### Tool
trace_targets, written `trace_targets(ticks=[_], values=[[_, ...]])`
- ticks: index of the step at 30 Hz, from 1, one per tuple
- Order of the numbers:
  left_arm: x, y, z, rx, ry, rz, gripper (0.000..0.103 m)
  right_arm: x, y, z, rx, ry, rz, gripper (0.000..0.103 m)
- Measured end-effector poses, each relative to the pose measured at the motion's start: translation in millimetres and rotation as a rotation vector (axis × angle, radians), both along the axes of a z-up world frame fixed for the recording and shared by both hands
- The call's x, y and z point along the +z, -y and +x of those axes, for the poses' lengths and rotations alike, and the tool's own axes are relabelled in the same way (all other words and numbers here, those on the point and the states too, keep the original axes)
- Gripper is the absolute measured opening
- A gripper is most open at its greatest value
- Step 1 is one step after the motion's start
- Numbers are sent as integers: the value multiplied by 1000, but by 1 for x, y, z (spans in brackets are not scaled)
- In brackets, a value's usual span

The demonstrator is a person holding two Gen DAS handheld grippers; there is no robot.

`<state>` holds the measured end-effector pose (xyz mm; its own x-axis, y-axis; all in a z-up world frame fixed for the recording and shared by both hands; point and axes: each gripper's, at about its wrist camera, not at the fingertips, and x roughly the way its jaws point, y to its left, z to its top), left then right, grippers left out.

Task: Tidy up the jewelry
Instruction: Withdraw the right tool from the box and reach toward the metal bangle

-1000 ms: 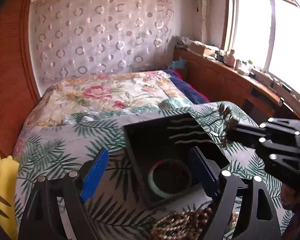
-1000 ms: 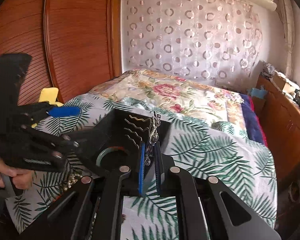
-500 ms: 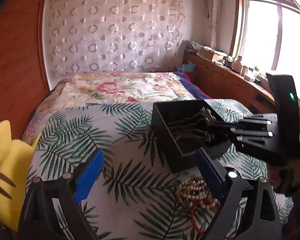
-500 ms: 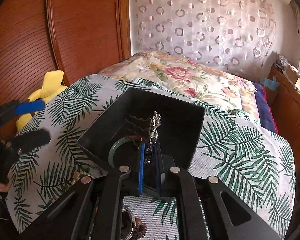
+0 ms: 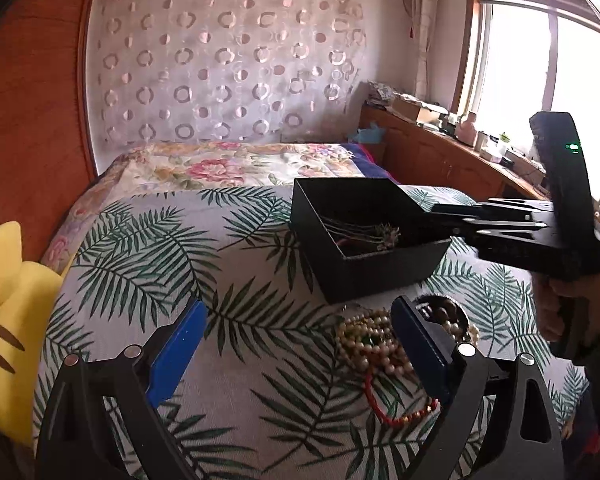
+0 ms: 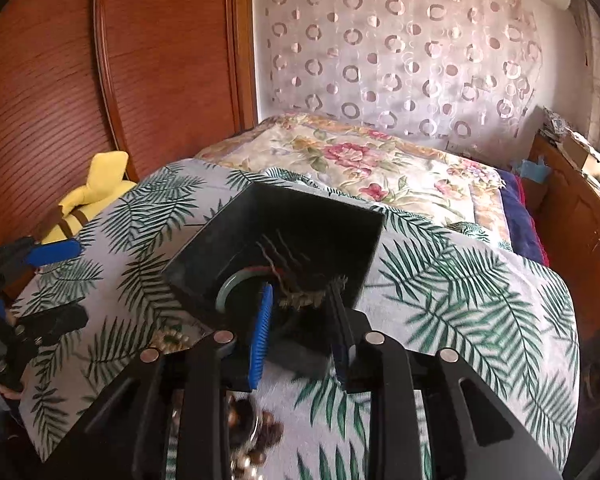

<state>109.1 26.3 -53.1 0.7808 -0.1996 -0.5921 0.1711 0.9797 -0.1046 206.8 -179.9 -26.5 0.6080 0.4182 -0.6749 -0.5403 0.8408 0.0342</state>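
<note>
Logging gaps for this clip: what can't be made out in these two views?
- Left wrist view: black box floor and green bangle, hidden by its near wall.
- Right wrist view: right gripper open around the chain necklace; contact unclear.
- Right wrist view: bead pile, blurred and behind the gripper frame.

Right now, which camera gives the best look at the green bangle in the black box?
The right wrist view: it looks down into the black box, showing the green bangle on its floor beside the gripper's blue finger. In the left wrist view, the box's near wall hides the bangle.
</note>
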Motion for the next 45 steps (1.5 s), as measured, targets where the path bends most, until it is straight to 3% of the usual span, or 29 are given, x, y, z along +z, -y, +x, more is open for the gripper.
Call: trace_targets(ticks=[1,3,10,14,28,31,45], values=[[-2,0,-3,0,0,2,90,0,3,-8,5,1,9,32],[-5,0,-9,-7,-3,-5,90,-1,8,-22,13,1,18,48],[-16,2,-22,-15,-25,-13,90,-21,7,-61,64,-27,4,62],[-21,4,-24,-18,-39,-11,90,-30,0,-66,83,-41,-7,76],[-28,4,-27,-14,-49,-16,90,-48,-31,-51,136,-76,-103,76],[-28,4,-27,-16,-54,-14,90,-46,-32,-50,135,-78,-95,61],[-27,6,-27,-15,-59,-13,90,-47,-30,-55,137,-68,-127,61]])
